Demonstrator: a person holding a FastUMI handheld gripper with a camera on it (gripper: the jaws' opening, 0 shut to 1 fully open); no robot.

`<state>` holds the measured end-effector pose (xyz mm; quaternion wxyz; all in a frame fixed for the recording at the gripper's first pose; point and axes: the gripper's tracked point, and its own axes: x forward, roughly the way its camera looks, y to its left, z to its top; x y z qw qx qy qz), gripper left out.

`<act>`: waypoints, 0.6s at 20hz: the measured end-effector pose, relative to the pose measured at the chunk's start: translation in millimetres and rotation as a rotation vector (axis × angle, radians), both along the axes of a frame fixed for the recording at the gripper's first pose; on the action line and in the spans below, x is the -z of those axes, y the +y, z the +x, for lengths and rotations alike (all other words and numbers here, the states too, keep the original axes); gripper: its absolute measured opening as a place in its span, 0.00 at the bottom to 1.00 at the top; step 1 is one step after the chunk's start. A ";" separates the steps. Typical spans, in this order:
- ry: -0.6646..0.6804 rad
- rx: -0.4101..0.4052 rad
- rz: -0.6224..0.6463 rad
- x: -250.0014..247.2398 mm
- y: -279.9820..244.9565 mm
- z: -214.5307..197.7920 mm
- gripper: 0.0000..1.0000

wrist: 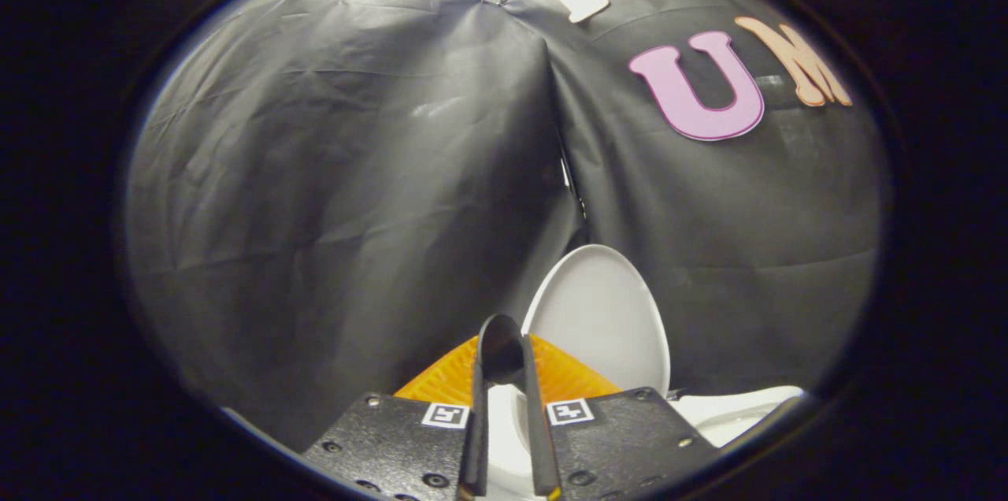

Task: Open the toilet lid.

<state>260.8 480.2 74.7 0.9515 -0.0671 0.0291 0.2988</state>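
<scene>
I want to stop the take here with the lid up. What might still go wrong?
The lid stands raised against the cloth wall, which may give, so it might tip back down. The gripper, nearly closed on nothing, sits close beside the lid and could knock it when pulled away.

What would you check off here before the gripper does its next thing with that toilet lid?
1. Lid raised: ok. The white toilet lid stands upright against the black cloth wall.
2. Fingers free of the lid: ok. The gripper has its tips nearly together, nothing pinched; the lid sits just beyond and to their right.
3. Lid resting steadily: cannot tell. Its hinge is hidden behind the gripper body.
4. Toilet body in place: ok. The white toilet rim shows below the lid.
5. Room to pull back: cannot tell. Nothing behind the gripper is visible.
</scene>
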 end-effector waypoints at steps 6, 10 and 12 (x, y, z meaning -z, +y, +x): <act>-0.072 0.058 -0.027 -18.1 -10.6 -6.5 0.46; -0.209 0.043 0.027 -66.9 -14.3 -28.8 0.64; -0.246 0.041 0.030 -85.6 -22.4 -39.2 0.65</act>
